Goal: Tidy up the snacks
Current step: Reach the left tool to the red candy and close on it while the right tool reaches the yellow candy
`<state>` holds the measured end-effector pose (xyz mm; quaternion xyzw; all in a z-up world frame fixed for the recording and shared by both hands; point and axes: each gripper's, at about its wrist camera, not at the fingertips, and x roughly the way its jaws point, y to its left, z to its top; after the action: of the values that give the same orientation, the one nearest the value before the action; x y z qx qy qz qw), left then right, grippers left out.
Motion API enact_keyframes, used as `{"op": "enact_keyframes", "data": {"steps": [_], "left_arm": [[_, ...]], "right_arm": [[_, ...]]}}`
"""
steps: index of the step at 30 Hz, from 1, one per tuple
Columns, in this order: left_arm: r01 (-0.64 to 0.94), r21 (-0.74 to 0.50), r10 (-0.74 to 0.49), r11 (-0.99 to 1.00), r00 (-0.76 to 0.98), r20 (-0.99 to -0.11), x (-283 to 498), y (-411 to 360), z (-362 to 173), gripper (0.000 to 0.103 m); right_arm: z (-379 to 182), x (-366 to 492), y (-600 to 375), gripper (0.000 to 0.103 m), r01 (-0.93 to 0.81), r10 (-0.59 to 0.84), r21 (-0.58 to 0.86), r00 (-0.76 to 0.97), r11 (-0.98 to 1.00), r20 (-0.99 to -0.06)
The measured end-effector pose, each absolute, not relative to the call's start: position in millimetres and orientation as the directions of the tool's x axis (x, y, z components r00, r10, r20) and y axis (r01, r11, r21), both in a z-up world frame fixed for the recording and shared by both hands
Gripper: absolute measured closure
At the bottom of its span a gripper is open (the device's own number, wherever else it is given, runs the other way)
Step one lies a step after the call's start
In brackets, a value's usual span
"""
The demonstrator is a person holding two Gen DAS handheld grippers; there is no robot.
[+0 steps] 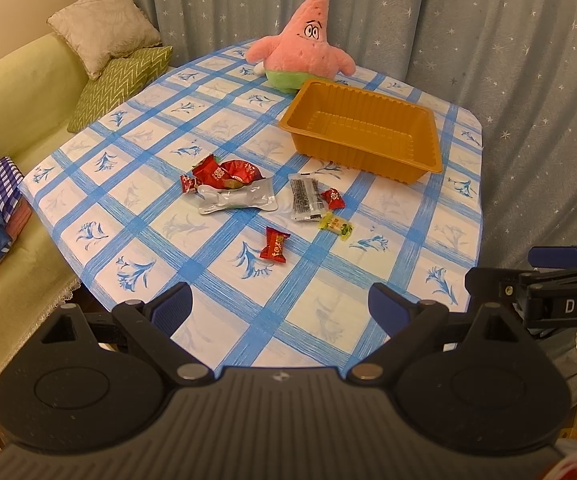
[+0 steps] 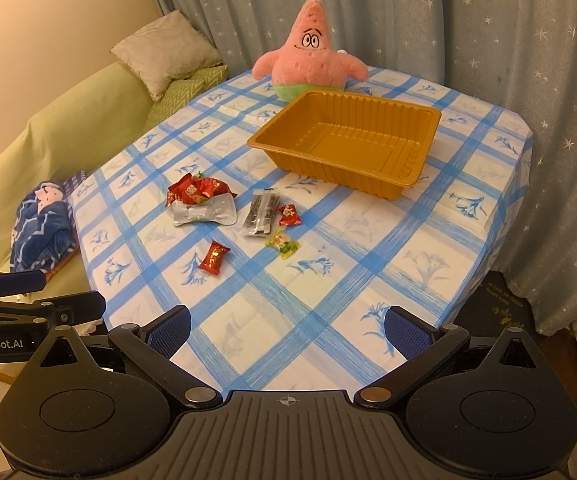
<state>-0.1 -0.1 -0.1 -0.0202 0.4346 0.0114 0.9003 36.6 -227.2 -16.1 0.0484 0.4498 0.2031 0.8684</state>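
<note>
An empty orange plastic tray stands on the blue-checked tablecloth. In front of it lie loose snacks: a pile of red wrappers, a silver pouch, a dark seed bar, a small red candy, a yellow-green candy and a red candy nearest me. My left gripper and right gripper are open and empty, hovering over the table's near edge, well short of the snacks.
A pink star plush sits behind the tray. A green sofa with cushions and a blue blanket is at the left. Star-patterned curtains hang behind. The other gripper shows at each view's edge.
</note>
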Motion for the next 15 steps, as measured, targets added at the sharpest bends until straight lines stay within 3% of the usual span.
{"op": "enact_keyframes", "data": {"steps": [15], "left_arm": [[-0.076, -0.016, 0.034, 0.997, 0.613, -0.789, 18.7, 33.0, -12.9, 0.009]], "right_arm": [[-35.8, 58.1, -213.0, 0.000, -0.332, 0.445, 0.308, 0.514, 0.892, -0.734]]}}
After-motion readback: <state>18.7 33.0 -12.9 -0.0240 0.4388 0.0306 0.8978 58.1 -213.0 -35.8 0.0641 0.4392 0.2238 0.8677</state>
